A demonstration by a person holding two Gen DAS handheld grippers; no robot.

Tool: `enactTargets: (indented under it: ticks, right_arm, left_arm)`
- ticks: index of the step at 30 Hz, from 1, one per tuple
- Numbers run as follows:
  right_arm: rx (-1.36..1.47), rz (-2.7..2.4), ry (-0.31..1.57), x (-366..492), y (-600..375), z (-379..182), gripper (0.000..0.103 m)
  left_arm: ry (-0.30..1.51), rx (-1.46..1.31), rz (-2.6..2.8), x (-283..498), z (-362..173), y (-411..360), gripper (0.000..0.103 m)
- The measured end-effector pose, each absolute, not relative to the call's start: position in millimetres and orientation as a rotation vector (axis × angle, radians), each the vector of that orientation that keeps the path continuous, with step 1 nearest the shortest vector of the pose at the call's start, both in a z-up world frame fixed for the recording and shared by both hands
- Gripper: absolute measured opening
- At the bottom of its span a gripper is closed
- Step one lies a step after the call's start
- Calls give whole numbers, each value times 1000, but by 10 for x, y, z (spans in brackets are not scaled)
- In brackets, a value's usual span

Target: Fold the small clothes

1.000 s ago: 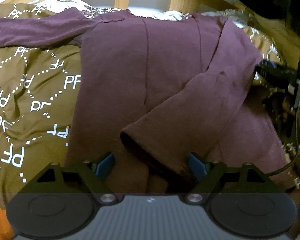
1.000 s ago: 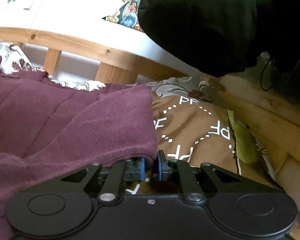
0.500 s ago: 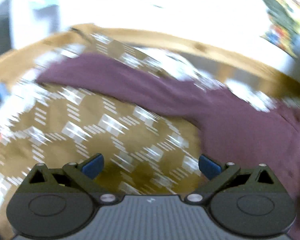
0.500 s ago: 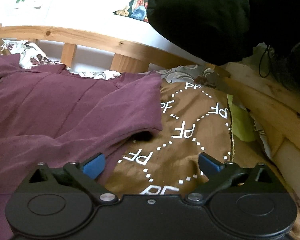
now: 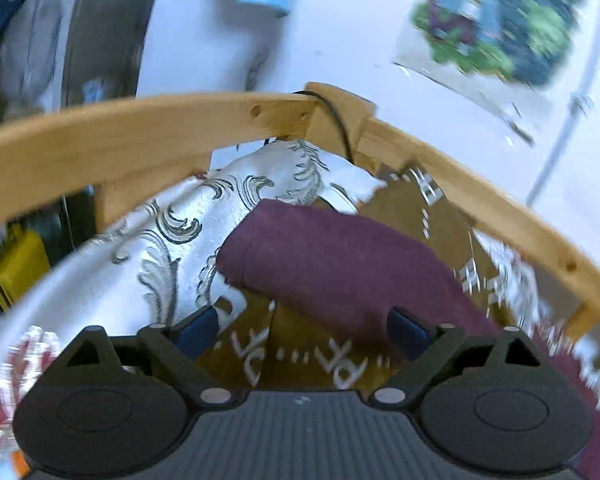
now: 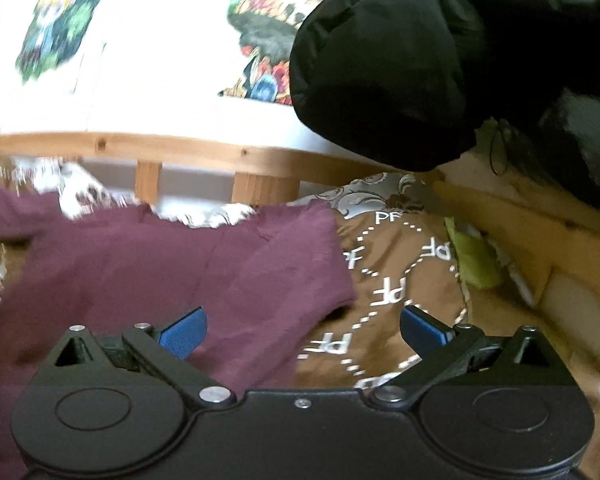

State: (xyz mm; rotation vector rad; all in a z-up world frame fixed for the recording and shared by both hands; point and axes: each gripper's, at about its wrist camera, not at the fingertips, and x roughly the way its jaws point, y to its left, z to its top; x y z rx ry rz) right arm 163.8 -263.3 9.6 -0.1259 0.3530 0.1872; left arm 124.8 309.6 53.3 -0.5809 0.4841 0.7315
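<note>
Both grippers gape empty: the left gripper [image 5: 302, 326] near the maroon shirt's sleeve end [image 5: 332, 256], the right gripper [image 6: 302, 326] over the maroon shirt's [image 6: 172, 264] right edge on the brown quilt [image 6: 396, 280].

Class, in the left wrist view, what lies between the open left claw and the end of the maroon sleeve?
Only brown quilt with white lettering lies between the left claw and the maroon sleeve.

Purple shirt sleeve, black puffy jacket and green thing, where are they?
purple shirt sleeve [image 5: 332, 256], left wrist view, cuff end.
black puffy jacket [image 6: 400, 60], right wrist view, bulging middle.
green thing [image 6: 474, 260], right wrist view, its middle.
</note>
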Motion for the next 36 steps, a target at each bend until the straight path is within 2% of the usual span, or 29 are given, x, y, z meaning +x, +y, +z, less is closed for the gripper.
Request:
enactTargets:
  ticks: [2, 4, 6, 7, 9, 11, 18, 27, 31, 36]
  right_arm:
    - [-121, 239, 332, 1601, -2529, 58, 102]
    - [-150, 274, 300, 1577, -2434, 11, 102]
    - [-183, 302, 283, 1575, -2371, -34, 102]
    - [-191, 305, 286, 1582, -2356, -58, 102]
    - [-187, 303, 305, 1598, -2368, -108, 102]
    - [-182, 297, 327, 1621, -2390, -152, 102]
    - [-181, 287, 304, 1580, -2427, -118, 102]
    - [-174, 300, 284, 1542, -2444, -59, 102]
    - [-166, 297, 279, 1537, -2458, -48, 102]
    - [-163, 282, 269, 1550, -2488, -35, 102]
  left_arm:
    - [451, -661, 731, 1283, 510, 3231, 91]
    - [429, -727, 728, 1315, 448, 3372, 81]
    - [411, -756, 739, 1346, 414, 3432, 55]
    - [398, -753, 751, 1355, 414, 3434, 49]
    - [366, -723, 771, 1338, 442, 3396, 17]
    - [348, -673, 801, 1326, 494, 3335, 4]
    - [242, -389, 744, 1340, 881, 2823, 3]
    - [41, -29, 284, 1445, 1519, 1520, 3]
    - [51, 31, 51, 1566, 1525, 973, 3]
    - [133, 3, -173, 1748, 1288, 511, 3]
